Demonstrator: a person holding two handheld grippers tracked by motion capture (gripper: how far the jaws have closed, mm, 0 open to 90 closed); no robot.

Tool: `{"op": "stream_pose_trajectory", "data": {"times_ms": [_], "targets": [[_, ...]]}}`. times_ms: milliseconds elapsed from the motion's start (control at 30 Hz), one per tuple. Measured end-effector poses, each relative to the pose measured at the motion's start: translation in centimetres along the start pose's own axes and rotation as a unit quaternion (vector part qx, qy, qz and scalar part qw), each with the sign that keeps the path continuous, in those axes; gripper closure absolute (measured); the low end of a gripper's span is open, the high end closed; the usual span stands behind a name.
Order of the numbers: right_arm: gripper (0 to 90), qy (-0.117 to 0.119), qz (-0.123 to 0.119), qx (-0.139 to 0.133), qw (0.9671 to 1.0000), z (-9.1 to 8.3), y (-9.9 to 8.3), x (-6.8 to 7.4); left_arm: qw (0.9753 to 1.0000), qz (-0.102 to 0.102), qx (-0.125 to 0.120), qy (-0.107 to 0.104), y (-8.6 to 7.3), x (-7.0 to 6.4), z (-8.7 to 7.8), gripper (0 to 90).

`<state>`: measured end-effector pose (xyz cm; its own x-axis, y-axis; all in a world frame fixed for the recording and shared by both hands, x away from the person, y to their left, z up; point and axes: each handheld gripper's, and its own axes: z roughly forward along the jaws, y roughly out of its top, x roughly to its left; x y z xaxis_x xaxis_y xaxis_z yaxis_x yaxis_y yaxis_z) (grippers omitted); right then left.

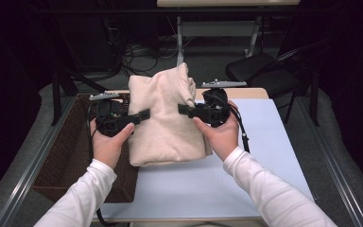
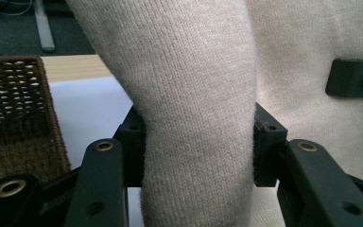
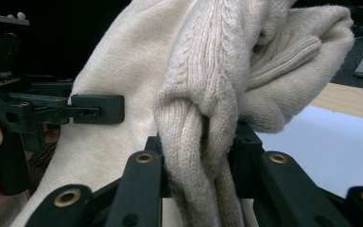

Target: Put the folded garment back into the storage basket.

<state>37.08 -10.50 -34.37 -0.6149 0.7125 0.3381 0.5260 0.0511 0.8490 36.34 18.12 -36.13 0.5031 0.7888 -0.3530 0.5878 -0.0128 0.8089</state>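
A cream knitted sweater (image 1: 163, 120), folded into a thick bundle, is held up above the table between both grippers. My left gripper (image 1: 142, 115) is shut on the sweater's left edge; in the left gripper view the knit (image 2: 198, 118) is pinched between the two jaws. My right gripper (image 1: 183, 109) is shut on the right edge, where bunched cable-knit fabric (image 3: 198, 123) sits between its jaws. The left gripper (image 3: 97, 109) is also seen across the sweater in the right gripper view. The sweater's lower edge hangs down to the table top.
A light blue mat (image 1: 246, 170) covers the wooden table. A dark brown wicker basket (image 1: 71, 156) stands at the left, partly under my left forearm. A black chair (image 1: 264, 71) and another table's legs (image 1: 179, 42) stand beyond the far edge.
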Motion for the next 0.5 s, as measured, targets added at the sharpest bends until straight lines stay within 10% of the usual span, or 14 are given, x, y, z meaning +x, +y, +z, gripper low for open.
{"op": "stream_pose_trajectory", "data": {"times_ms": [500], "targets": [[70.7,-0.004,0.001,0.005,1.0,3.5,1.5,2.0,0.9999,0.007,0.0,0.015,1.3,3.3,-1.5,52.2]]}}
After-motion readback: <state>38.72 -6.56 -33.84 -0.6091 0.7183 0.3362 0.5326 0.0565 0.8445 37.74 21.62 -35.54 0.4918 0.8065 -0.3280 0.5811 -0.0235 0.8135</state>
